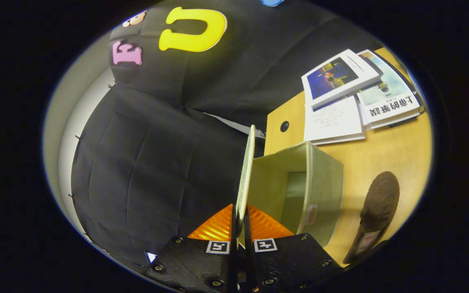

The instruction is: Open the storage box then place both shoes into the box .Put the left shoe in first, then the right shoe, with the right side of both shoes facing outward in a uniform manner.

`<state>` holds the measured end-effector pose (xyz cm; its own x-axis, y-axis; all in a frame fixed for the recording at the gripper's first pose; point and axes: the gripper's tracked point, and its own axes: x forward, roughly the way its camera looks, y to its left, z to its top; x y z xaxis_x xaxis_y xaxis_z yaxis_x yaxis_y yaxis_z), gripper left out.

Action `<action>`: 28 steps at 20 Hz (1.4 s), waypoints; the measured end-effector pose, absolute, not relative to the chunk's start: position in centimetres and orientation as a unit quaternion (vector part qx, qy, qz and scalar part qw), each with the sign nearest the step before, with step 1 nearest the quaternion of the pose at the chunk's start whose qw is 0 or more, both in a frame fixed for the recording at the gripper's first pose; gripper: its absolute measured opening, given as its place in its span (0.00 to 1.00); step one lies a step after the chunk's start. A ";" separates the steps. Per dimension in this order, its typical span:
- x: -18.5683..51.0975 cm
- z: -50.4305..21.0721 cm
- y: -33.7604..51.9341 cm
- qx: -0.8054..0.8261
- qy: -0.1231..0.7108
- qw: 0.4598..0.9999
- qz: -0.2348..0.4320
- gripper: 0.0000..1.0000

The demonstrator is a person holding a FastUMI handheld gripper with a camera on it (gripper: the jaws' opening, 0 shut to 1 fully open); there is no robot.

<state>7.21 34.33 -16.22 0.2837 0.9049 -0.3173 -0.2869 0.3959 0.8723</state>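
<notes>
the jaws (238, 232) are clamped on the thin lid (246, 175), held edge-on and swung up off the storage box (320, 179), so the opening step looks nearly done. just beyond the lid, the box stands open on the counter (385, 154), nothing visible inside. one shoe (375, 211) lies beside the box; both shoes are judged still to go in. books (352, 89) lie farther back.

Wooden table (385, 150), box (320, 179), shoe (377, 207), books (352, 93)
</notes>
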 end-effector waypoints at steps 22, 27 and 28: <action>4.8 -9.9 50.8 0.230 0.411 0.732 0.492 0.24; 5.3 -8.5 48.4 0.195 0.394 0.753 0.490 0.83; 5.5 -8.5 47.6 0.180 0.388 0.761 0.488 0.83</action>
<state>5.51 47.58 -8.54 0.2218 0.8824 -0.4150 -0.6027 0.4586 0.6530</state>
